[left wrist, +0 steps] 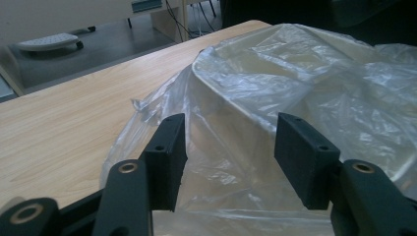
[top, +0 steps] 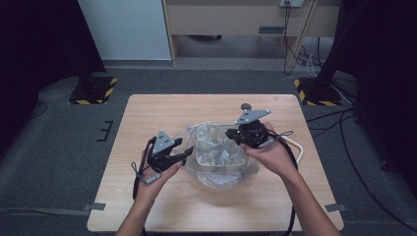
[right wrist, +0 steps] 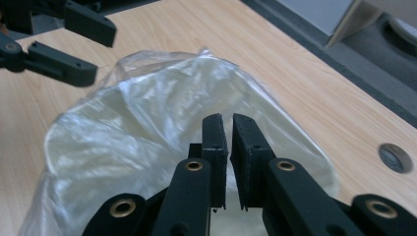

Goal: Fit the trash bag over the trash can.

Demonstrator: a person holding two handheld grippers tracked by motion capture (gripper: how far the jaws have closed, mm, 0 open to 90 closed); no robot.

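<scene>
A crumpled clear plastic bag (top: 216, 157) (left wrist: 295, 73) (right wrist: 137, 113) lines and drapes over a pale tub (top: 197, 147) in the middle of the wooden table (top: 162, 113). My left gripper (top: 186, 150) (left wrist: 231, 132) is open at the bag's left flank. Its jaws straddle loose film without pressing on it. It also appears at the top left of the right gripper view (right wrist: 101, 51). My right gripper (top: 236, 133) (right wrist: 228, 120) hangs over the bag's right rim. Its jaws are closed to a thin slit with a fold of bag film pinched between them.
A white loop (top: 297, 147) lies on the table right of the right hand. A round hole (right wrist: 395, 157) sits in the tabletop near its far right corner. Bare wood lies left of and in front of the bag. Stand bases with striped tape (top: 93, 91) sit on the floor beyond.
</scene>
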